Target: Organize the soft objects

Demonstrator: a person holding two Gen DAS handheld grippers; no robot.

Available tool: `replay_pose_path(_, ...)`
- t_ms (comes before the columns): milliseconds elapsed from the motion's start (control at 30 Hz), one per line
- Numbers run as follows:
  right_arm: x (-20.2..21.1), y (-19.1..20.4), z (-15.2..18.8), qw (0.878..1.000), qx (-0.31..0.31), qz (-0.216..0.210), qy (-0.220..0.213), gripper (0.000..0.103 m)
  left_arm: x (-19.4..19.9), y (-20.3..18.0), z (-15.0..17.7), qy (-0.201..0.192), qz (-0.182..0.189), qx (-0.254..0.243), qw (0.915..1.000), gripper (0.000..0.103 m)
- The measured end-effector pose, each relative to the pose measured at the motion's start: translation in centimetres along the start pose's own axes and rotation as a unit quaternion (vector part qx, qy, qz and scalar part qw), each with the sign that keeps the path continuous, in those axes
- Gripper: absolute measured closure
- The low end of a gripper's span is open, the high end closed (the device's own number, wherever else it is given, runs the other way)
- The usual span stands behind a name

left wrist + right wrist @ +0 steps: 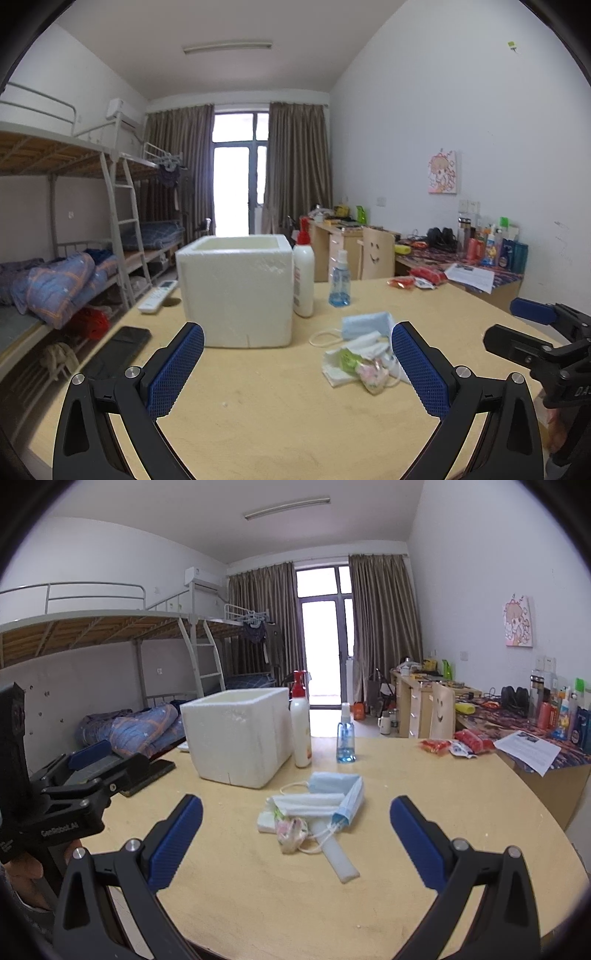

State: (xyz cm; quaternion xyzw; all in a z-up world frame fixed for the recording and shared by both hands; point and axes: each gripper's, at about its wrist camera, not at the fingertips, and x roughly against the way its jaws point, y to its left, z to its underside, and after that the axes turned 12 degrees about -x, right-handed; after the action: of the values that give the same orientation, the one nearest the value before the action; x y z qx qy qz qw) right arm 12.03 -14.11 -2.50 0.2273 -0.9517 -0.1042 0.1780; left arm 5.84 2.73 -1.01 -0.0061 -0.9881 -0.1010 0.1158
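A small heap of soft items lies on the pale wooden table [424,830]: blue face masks [338,788], white folded tissues [306,805], a crumpled floral packet [291,832] and a white foam strip [338,858]. The same heap [364,354] shows in the left wrist view, with a blue mask [365,323] on top. A white foam box [238,734] [234,290], open at the top, stands behind it. My right gripper [295,834] is open just in front of the heap. My left gripper [297,363] is open, left of the heap, empty.
A white bottle with a red pump [301,727] and a blue spray bottle [346,736] stand beside the box. A phone [118,350] and a remote [159,293] lie at the table's left. Red snack packets [458,746] sit far right. A cluttered desk and bunk beds lie beyond.
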Motion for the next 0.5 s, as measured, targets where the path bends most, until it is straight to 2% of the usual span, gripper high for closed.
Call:
replay_pose_path(233,-1.0,-0.4,1.2,1.000,0.011,0.018,0.019,0.000,-1.5,-0.5,1.3,0.030,0.026,0.002,0.9992,0.001)
replay_pose_path(500,-2.1,-2.0,1.2,0.999,-0.006,0.027,0.036,0.001,-3.4,-0.7,1.8,0.054,0.057,0.004,0.9969,0.001)
